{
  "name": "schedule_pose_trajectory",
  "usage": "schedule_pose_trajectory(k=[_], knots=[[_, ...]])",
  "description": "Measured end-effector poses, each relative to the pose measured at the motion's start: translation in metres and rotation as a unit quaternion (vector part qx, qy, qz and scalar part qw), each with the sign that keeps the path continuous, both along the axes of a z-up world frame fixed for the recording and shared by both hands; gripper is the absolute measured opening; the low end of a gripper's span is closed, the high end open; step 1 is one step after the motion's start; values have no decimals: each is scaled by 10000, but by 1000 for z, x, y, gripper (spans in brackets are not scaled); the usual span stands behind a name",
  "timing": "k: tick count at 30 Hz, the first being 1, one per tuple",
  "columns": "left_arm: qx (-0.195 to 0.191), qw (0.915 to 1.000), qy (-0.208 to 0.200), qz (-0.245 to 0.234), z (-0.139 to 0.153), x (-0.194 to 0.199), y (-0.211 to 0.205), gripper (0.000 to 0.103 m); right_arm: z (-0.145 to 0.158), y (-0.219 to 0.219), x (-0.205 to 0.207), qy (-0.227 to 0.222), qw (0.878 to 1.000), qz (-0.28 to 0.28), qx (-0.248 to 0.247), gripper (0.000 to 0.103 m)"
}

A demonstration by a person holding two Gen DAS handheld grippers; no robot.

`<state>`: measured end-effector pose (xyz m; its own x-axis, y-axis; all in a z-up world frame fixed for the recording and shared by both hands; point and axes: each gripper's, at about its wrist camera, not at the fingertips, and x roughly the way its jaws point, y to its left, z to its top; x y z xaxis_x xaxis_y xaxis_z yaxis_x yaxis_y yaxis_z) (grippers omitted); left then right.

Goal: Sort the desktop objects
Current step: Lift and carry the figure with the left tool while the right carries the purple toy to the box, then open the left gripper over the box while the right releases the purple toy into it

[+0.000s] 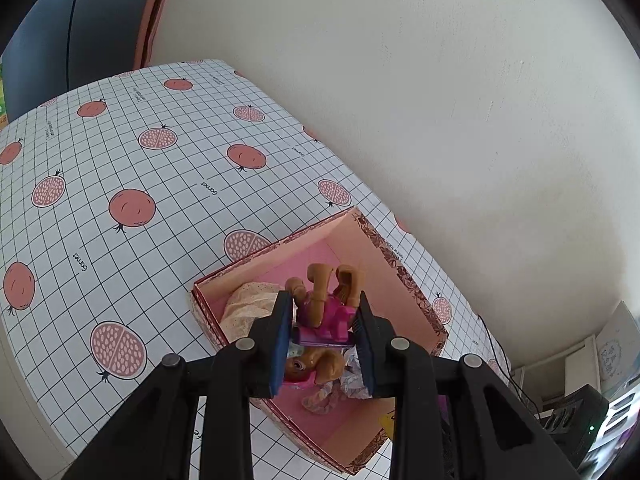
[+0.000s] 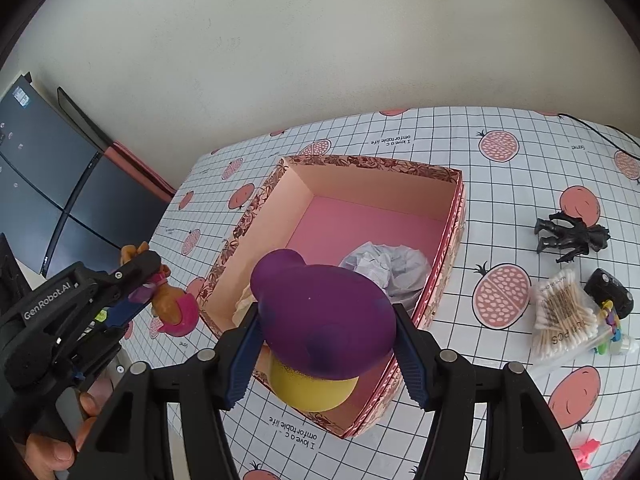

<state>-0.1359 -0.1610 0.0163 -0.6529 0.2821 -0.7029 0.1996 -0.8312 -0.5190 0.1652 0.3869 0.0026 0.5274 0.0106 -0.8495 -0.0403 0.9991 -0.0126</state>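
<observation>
The sorting looks well under way but not finished. Going left to right in the right wrist view, the left claw (image 2: 138,298) hangs beside the left wall of the pink box (image 2: 298,168), clamped on a small brown toy dog in pink (image 2: 172,308), which is held off the worktop (image 2: 460,136) and, from this side, not yet over the box floor. The left wrist view shows the same toy (image 1: 320,316) pinched between narrowly set pads with the open box (image 1: 400,272) right below it. Already lying in the box are a cream lace cloth (image 1: 240,312) at its left end and a crumpled white wrapper (image 2: 384,268) further right, so at least two things seem put away. Next comes the right claw (image 2: 326,344), its jaws standing fairly wide and gripping a purple and yellow soft toy (image 2: 324,320) above the near edge of the box; this one also appears ready to go in. To the right, well apart from the box, more things wait on the worktop: a black action figure (image 2: 572,236), a bag of cotton swabs (image 2: 564,316), a small black device (image 2: 610,292) with a colourful trinket (image 2: 612,328) beside it, and something pink (image 2: 586,450) at the lower edge. By my judgement, two toys are about to be dropped and several things remain.
</observation>
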Motion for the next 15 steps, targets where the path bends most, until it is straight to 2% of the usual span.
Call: schedule_pose_trajectory(k=[8,15], knots=[[-85,9992,-380,-78,-27,-9,12,31,-20,-3,6,221,9997,-34,10,65],[-110,9983,-555,-146,-40,-13,20,31,-31,-5,8,332,9994,-45,14,65]])
